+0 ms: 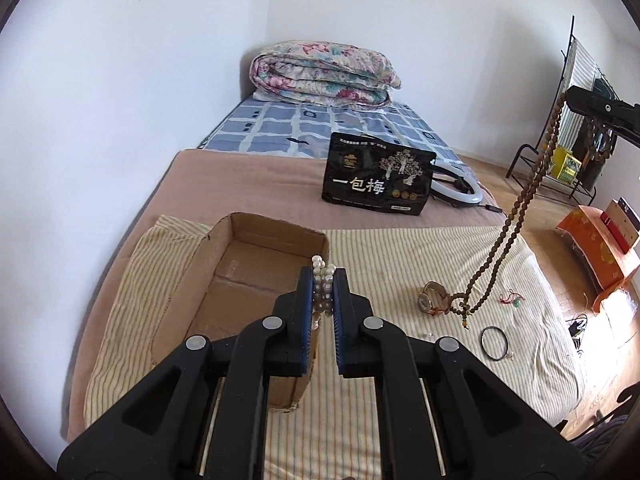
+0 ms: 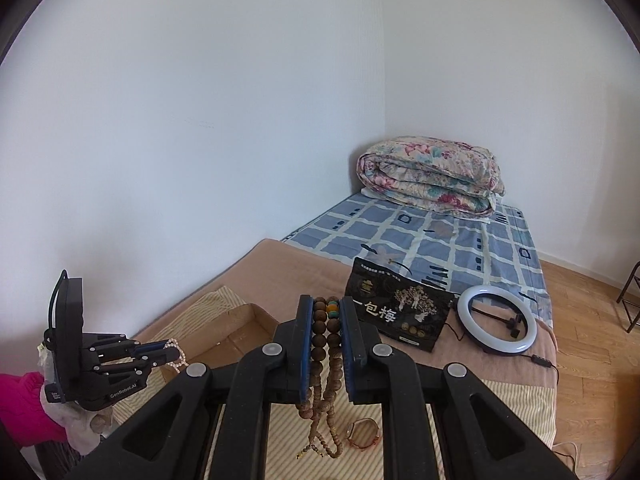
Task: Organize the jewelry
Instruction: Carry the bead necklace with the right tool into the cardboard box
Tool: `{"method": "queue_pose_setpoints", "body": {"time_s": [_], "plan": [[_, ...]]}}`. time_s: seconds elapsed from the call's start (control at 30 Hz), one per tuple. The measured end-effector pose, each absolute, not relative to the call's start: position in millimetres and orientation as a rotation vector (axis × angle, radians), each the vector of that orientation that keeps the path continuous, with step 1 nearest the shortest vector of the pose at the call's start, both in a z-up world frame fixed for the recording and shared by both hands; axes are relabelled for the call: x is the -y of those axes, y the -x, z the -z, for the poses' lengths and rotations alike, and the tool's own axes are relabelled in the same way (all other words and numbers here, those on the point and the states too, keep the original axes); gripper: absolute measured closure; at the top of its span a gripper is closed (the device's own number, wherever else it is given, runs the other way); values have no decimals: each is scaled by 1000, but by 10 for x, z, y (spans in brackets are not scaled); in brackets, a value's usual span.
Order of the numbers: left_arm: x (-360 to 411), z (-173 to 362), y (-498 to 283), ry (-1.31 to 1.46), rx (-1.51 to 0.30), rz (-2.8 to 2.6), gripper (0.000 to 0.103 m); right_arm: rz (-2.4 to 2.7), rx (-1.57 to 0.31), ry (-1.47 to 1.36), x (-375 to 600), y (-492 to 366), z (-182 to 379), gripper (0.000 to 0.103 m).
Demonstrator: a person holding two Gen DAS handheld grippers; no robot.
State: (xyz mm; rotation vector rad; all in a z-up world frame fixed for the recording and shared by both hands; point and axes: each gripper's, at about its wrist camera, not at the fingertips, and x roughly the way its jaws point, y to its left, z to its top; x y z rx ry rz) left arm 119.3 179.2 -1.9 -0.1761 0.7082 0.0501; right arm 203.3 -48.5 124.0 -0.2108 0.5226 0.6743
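My left gripper (image 1: 323,276) is shut on a white pearl bracelet (image 1: 323,286) and holds it over the right edge of an open cardboard box (image 1: 240,280) on the striped cloth. It also shows in the right wrist view (image 2: 170,350). My right gripper (image 2: 326,308) is shut on a long brown bead necklace (image 2: 320,344) that hangs down above the cloth; in the left wrist view the necklace (image 1: 516,216) dangles at the right. A wristwatch (image 1: 431,297), a black ring bangle (image 1: 495,343) and a small red-green charm (image 1: 511,299) lie on the cloth.
A black snack bag (image 1: 378,174) and a ring light (image 2: 496,322) lie further back on the bed. A folded floral quilt (image 1: 324,72) is at the far end. A metal rack (image 1: 560,148) and an orange box (image 1: 600,240) stand on the floor at right.
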Motion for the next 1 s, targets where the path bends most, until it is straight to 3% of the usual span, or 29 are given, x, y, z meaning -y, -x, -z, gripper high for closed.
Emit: {"method": "queue_pose_setpoints", "body": {"time_s": [1.0], "plan": [[-2630,585,-1198,291,-815,-160,96,-847,-542,258,-1123,-2223,-994,92]]}}
